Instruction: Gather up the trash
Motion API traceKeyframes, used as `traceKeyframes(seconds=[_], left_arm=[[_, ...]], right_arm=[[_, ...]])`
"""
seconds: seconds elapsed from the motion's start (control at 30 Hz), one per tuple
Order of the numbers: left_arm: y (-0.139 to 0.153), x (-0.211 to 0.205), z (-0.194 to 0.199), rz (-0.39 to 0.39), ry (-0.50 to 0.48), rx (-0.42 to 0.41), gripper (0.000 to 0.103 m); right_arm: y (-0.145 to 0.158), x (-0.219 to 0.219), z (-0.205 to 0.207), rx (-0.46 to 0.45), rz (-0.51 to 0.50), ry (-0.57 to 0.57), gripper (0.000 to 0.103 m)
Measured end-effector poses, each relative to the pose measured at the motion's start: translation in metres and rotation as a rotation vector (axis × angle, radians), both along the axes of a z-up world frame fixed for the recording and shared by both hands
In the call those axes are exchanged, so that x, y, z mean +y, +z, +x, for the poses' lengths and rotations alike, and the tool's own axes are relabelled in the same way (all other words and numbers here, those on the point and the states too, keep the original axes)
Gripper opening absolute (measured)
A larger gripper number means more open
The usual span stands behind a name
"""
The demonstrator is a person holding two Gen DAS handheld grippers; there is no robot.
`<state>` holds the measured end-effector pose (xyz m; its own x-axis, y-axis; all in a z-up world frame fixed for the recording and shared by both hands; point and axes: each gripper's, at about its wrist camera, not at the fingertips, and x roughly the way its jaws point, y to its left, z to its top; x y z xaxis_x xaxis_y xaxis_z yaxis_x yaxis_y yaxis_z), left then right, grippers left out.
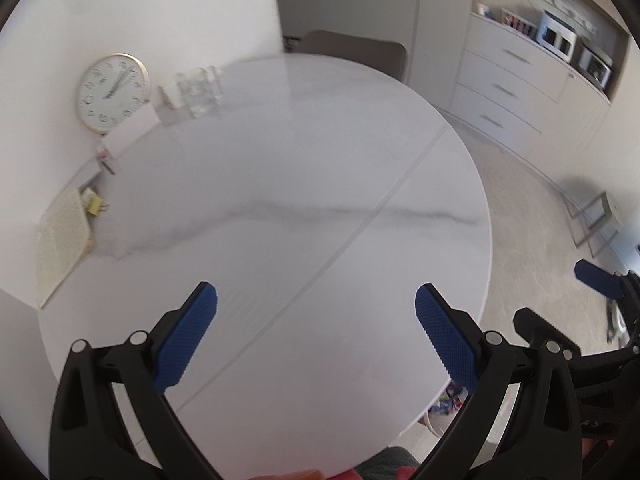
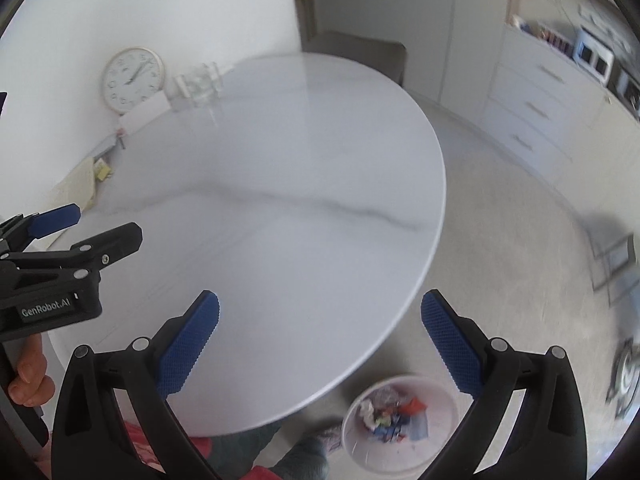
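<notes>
hovering both grippers over a bare bench, nothing held.

my left gripper (image 1: 316, 308) and right gripper (image 2: 320, 312) hang with jaws wide apart and empty above the bench (image 2: 280, 184). the trash sits in the white bin (image 2: 448, 396) on the floor, near right, tucked beside the bench edge, likely for easy drops.

Both grippers, left (image 1: 316, 304) & right (image 2: 320, 308): black plastic frames w/ silver rivets, blue knurled pads (image 1: 188, 336), white "GenRobot.AI" label; bare fingers.
</notes>
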<state>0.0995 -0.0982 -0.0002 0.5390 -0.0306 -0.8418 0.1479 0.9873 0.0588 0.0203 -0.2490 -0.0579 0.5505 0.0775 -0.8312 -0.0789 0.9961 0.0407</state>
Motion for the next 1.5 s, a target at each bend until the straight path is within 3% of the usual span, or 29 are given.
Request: traceKeyframes(seconds=[0.2,0.33,0.77,1.5], left_arm=[[0.019,0.034,-0.007,-0.005,0.085,-0.011,0.095],[0.018,0.048,-0.013,-0.004,0.120,-0.001,0.095],[-0.014,0.067,-0.004,-0.043,0.167,0.114,0.095],[-0.020,0.062,0.001,-0.031,0.144,0.128,0.095]], right_arm=[[0.039,0.029,0.013,-0.064,0.005,0.061,0.100],[0.047,0.042,0.018,-0.076,0.040,0.075,0.100],[0.008,0.050,0.024,0.043,0.006,0.073,0.101],[-0.002,0.042,0.023,0.071,0.013,0.053,0.101]])
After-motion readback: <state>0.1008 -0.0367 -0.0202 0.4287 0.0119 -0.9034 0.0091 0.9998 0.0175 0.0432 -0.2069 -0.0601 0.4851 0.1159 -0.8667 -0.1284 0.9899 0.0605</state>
